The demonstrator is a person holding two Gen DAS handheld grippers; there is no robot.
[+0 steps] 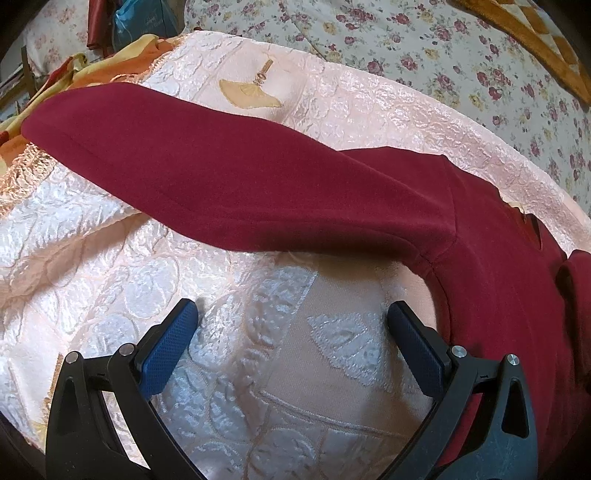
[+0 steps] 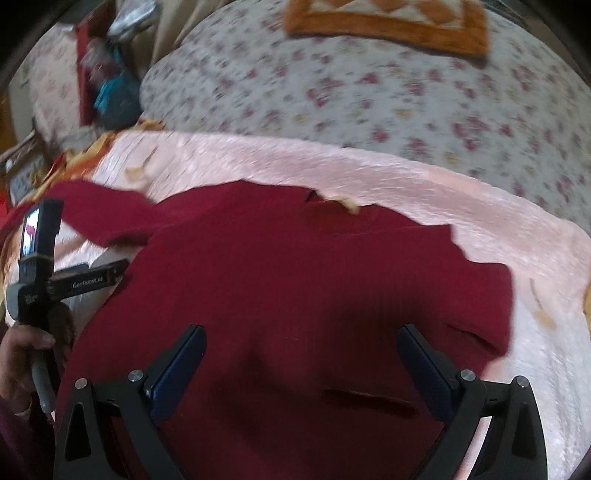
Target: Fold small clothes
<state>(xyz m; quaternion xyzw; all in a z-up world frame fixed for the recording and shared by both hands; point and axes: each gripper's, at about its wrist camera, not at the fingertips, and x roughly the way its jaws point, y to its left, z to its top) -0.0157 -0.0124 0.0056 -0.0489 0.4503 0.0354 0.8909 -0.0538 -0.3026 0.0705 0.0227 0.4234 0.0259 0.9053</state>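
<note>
On the pink quilted bedspread [image 1: 110, 258] lies one dark red long-sleeved garment [image 2: 295, 280], spread flat with its body toward the viewer and one sleeve [image 1: 221, 177] stretched out to the left; the opposite side appears already turned inward, though blur in the right wrist view leaves this uncertain. Left gripper [image 1: 291, 328]: jaws spread wide, holding nothing, poised over bare bedspread just beside the armpit seam, the sleeve lying ahead of its fingertips. Right gripper [image 2: 301, 350]: jaws likewise wide apart and empty, hovering above the body of the garment. Count: one garment, one extended sleeve in view, two grippers, each with two blue pads [image 1: 168, 343]; one bedspread, one floral sheet [image 1: 443, 55] behind it, one orange-bordered mat [image 2: 388, 22] farther back, and a heap of yellow-orange cloth [image 1: 92, 70] at the left edge. Likely hazards, judged from this arrangement: the left jaws, closing where they now stand, would pinch the slippery bedspread rather than the sleeve, dragging the ground fabric and skewing the garment; a grasp of a single layer at the seam could let the sleeve fold unevenly; a descent of the right gripper onto the body could bunch the fabric and undo the flat lay.
</note>
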